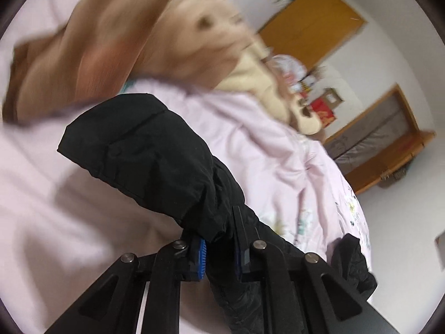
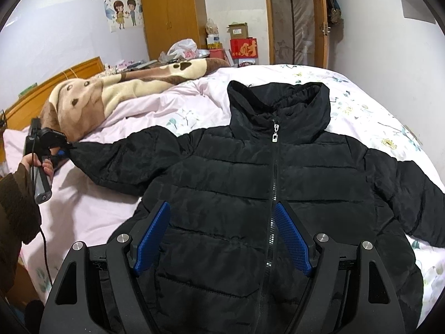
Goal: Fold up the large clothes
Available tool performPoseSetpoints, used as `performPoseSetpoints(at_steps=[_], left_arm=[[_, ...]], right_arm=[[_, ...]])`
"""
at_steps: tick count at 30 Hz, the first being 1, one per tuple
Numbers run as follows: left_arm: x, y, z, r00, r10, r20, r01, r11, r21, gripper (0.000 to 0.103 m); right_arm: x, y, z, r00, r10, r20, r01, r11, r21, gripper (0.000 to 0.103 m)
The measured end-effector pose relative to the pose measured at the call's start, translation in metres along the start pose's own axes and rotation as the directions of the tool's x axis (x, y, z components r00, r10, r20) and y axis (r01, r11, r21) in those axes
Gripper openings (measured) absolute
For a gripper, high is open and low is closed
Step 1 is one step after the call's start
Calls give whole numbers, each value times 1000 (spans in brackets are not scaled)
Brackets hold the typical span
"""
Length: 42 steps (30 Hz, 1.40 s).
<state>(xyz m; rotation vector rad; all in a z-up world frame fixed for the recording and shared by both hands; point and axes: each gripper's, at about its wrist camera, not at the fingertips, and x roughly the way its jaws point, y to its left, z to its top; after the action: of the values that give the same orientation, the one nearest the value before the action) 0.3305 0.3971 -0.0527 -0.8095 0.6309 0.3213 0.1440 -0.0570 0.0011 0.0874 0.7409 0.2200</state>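
Observation:
A black puffer jacket [image 2: 222, 172] lies front up and zipped on the bed, collar toward the far side. My left gripper [image 2: 66, 150] is shut on the cuff of the sleeve [image 2: 122, 158] that stretches out to the left, and it holds the cuff a little above the quilt. In the left wrist view that sleeve [image 1: 144, 150] sticks forward from between the blue pads of the left gripper [image 1: 219, 239]. My right gripper [image 2: 221, 206] hangs open over the jacket's lower front beside the zip, with nothing between its pads.
A pink floral quilt [image 2: 97, 211] covers the bed. A brown and cream bear blanket [image 2: 116, 89] lies bunched at the far left by the wooden headboard [image 2: 55, 80]. Behind stand a wardrobe [image 2: 175, 14], boxes [image 2: 243, 48] and a door [image 2: 294, 19]. A hand [image 2: 27, 164] holds the left gripper.

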Motion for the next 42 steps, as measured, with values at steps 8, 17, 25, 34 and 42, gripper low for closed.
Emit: performPoseSetpoints(at_steps=[8, 17, 25, 34, 42], left_arm=[[-56, -100, -28, 983, -184, 27, 167, 940, 298, 15], [-54, -224, -125, 961, -239, -142, 275, 737, 617, 15], [-16, -274, -217, 932, -217, -290, 357, 685, 635, 15], [31, -291, -292, 928, -138, -345, 348, 650, 676, 15], [56, -292, -330, 913, -119, -390, 373, 630, 681, 15]], right_arm=[[-13, -24, 7, 999, -18, 29, 17, 998, 56, 78], [-23, -62, 5, 997, -62, 39, 57, 990, 130, 77], [-32, -105, -4, 992, -120, 38, 110, 974, 199, 77], [-29, -146, -18, 986, -165, -1, 160, 950, 269, 77], [-14, -168, -25, 982, -187, -28, 186, 933, 307, 77]])
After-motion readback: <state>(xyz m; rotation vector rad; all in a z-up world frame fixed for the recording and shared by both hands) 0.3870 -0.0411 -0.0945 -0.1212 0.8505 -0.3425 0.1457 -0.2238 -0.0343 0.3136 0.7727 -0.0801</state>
